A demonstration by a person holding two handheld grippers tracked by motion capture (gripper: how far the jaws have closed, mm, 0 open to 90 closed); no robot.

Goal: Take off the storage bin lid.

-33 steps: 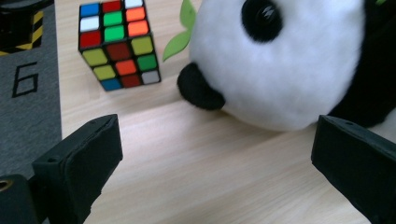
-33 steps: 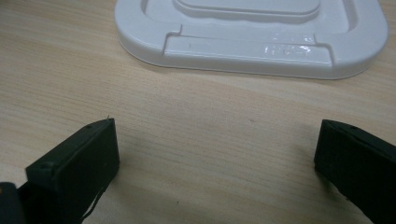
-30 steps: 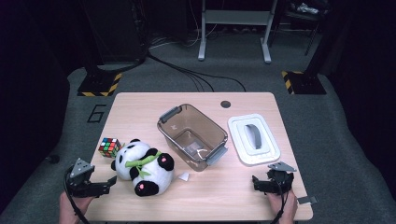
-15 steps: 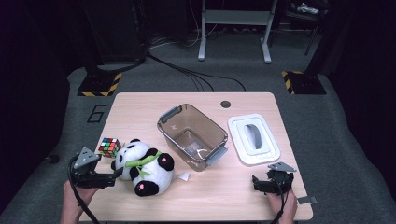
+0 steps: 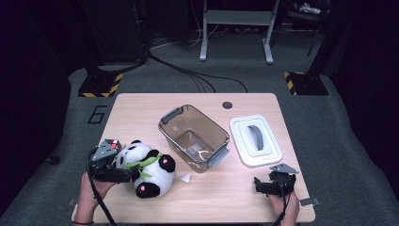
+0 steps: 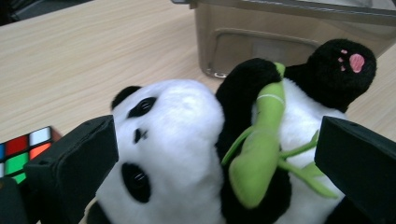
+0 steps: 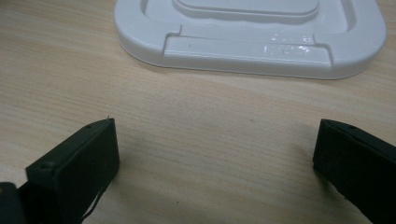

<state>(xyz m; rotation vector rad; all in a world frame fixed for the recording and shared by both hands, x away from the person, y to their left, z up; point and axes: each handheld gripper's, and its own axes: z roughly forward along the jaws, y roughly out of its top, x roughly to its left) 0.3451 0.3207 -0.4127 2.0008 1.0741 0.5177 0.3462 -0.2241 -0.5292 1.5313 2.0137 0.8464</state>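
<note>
1. Dark grey carpet and black stands are seen behind a pale wooden table; a clear brown bin is set at its middle, with a white lid beside it.
2. A plush panda is laid on its back at the table's front left, a green bamboo sprig across its chest; a colour cube is placed just behind its head.
3. The left gripper is spread wide around the panda, one jaw at the head and one at the belly; whether the plush is touched cannot be told.
4. The right gripper is held released over bare wood, near the lid's front edge.
</note>
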